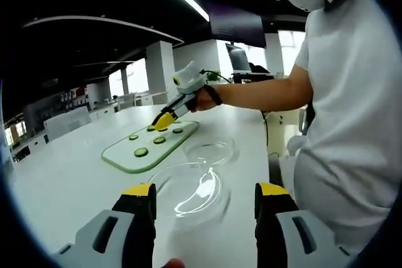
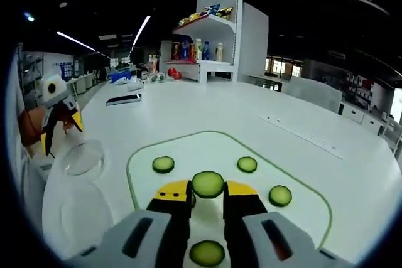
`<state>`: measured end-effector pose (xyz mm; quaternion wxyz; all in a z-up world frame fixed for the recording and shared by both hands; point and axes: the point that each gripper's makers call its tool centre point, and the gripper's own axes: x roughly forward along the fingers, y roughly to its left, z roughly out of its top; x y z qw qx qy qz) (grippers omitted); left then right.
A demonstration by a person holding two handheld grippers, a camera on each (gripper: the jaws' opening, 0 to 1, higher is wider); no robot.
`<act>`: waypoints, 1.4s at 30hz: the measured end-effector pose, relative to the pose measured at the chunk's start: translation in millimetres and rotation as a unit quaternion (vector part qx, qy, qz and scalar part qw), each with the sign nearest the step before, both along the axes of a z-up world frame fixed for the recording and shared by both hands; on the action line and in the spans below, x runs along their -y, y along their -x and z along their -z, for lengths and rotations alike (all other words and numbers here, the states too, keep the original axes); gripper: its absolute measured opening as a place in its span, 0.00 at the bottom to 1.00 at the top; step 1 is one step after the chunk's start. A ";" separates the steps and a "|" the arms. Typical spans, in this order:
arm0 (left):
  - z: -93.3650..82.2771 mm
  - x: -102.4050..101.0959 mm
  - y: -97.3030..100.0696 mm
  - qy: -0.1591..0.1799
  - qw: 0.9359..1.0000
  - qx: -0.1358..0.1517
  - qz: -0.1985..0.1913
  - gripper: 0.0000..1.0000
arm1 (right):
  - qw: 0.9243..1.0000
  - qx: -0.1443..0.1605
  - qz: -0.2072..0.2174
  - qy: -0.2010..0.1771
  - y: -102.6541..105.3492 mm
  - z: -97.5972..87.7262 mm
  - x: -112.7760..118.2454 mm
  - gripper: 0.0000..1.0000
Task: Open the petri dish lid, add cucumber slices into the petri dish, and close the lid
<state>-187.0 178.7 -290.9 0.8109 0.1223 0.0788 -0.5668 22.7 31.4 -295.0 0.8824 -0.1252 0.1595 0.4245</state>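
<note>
- My right tool (image 2: 208, 200) is down over the pale green cutting board (image 2: 301, 192), its yellow-tipped jaws closed on a cucumber slice (image 2: 208, 184) pinched between the tips.
- More slices lie loose on the board: one at the far left (image 2: 163, 164), one at the far right (image 2: 247, 164), one further right (image 2: 280, 196), and one close in between the jaw bodies (image 2: 207, 253).
- In the left gripper view the right tool (image 1: 164, 119) shows at the board's (image 1: 122, 157) far end, with my hand (image 1: 204, 98) behind it.
- My left tool (image 1: 204, 202) hangs with its jaws wide apart — nothing between them — above the white counter (image 1: 63, 186).
- The petri dish (image 1: 210, 150) sits open on the counter just beside the board, and its clear lid (image 1: 188, 191) lies nearer me, touching or just overlapping it — I cannot tell which.
- Well off across the counter stands a white shelf (image 2: 217, 42) with bottles and packets.
</note>
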 end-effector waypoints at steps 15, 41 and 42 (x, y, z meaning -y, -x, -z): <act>1.8 2.0 1.1 0.000 1.000 -0.001 0.002 0.63 | 1.000 0.003 -0.014 0.005 17.7 -3.5 6.4 0.20; 0.8 -0.6 1.9 -0.001 1.000 0.000 -0.002 0.63 | 0.993 0.016 -0.111 0.021 62.3 -5.2 -9.0 0.20; 1.0 -0.6 2.1 -0.001 1.000 -0.001 -0.002 0.63 | 0.993 0.016 -0.115 0.021 63.3 -5.5 -9.1 0.20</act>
